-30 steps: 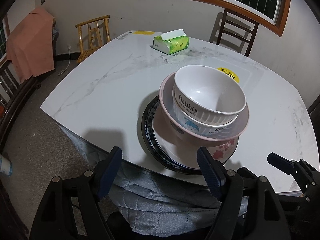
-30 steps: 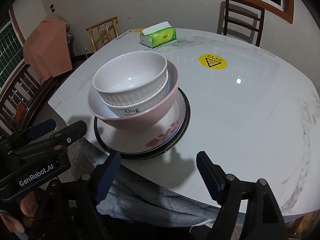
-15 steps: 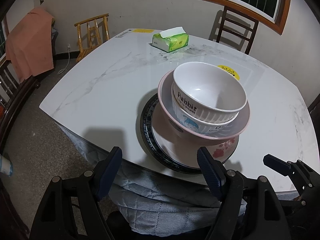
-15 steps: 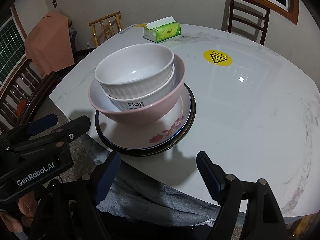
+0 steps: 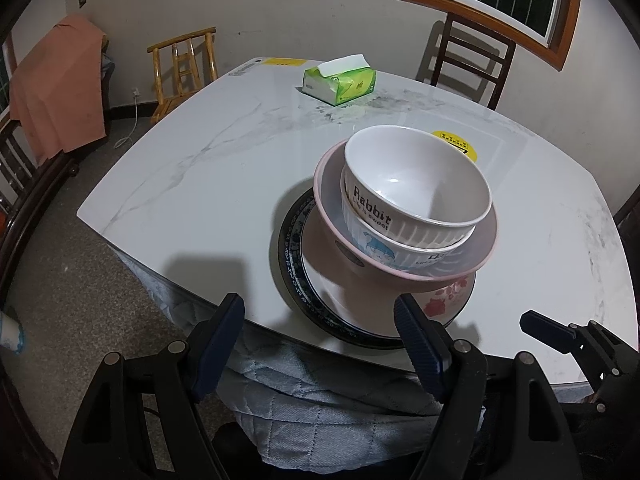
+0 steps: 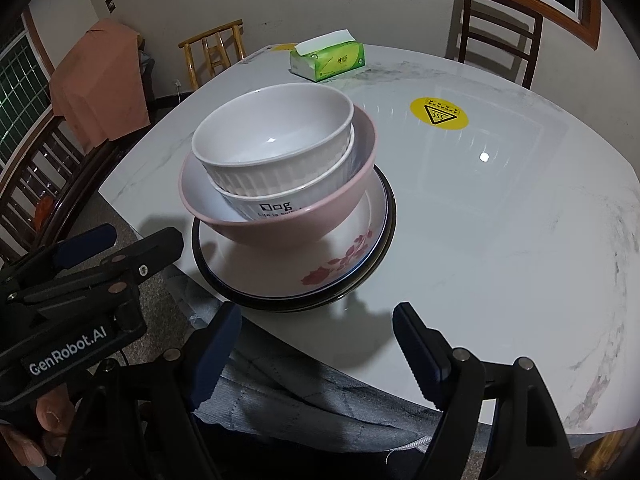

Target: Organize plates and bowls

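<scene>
A stack stands near the front edge of the white marble table (image 5: 208, 168). Its base is a dark-rimmed plate (image 5: 294, 276) under a white flowered plate (image 6: 340, 260). A pink bowl (image 6: 280, 228) sits on them with two white ribbed bowls nested inside; the upper one (image 5: 416, 184) reads "Rabbit", the lower (image 6: 280, 206) reads "Dog". My left gripper (image 5: 320, 340) hangs open just before the table edge, left of the stack, holding nothing. My right gripper (image 6: 316, 344) is open too, below the stack's front, nothing between its fingers. Each gripper shows at the edge of the other's view.
A green tissue box (image 5: 340, 82) lies at the table's far side, near a yellow warning sticker (image 6: 439, 113). Wooden chairs (image 5: 184, 68) stand behind the table, one draped with an orange cloth (image 5: 56, 88). Grey quilted fabric (image 5: 320, 412) lies under the grippers.
Both views have shifted very slightly, so the stack sits a little higher in the right wrist view. The stack itself has not moved and both grippers stay open.
</scene>
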